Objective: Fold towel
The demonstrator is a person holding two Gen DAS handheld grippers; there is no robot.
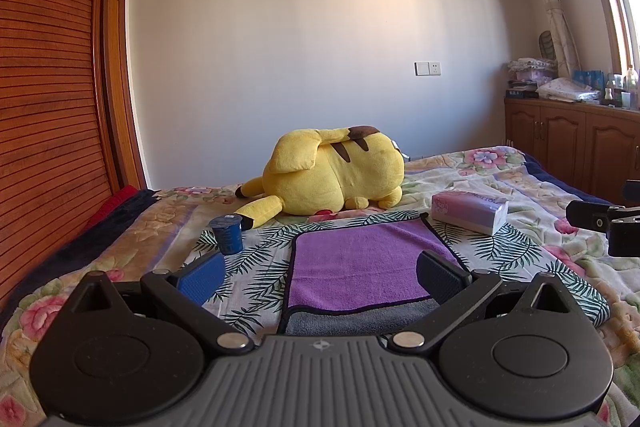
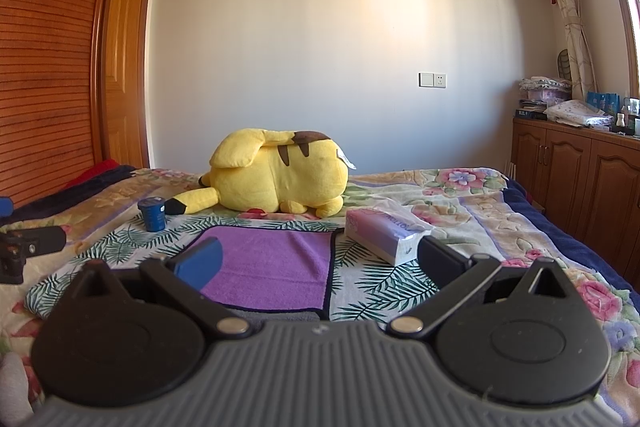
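Observation:
A purple towel (image 1: 360, 263) with a dark hem lies flat on the bed on a leaf-print cloth (image 1: 260, 267); its near edge is turned over and shows a grey underside (image 1: 352, 321). It also shows in the right wrist view (image 2: 272, 267). My left gripper (image 1: 320, 277) is open and empty, held just above the towel's near edge. My right gripper (image 2: 320, 263) is open and empty, over the towel's right near corner. Each gripper's edge shows in the other's view.
A yellow plush toy (image 1: 336, 171) lies behind the towel. A dark blue cup (image 1: 228, 237) stands to the towel's left, a tissue pack (image 1: 470, 211) to its right. A wooden wardrobe (image 1: 48, 107) stands left, a low cabinet (image 1: 572, 143) right.

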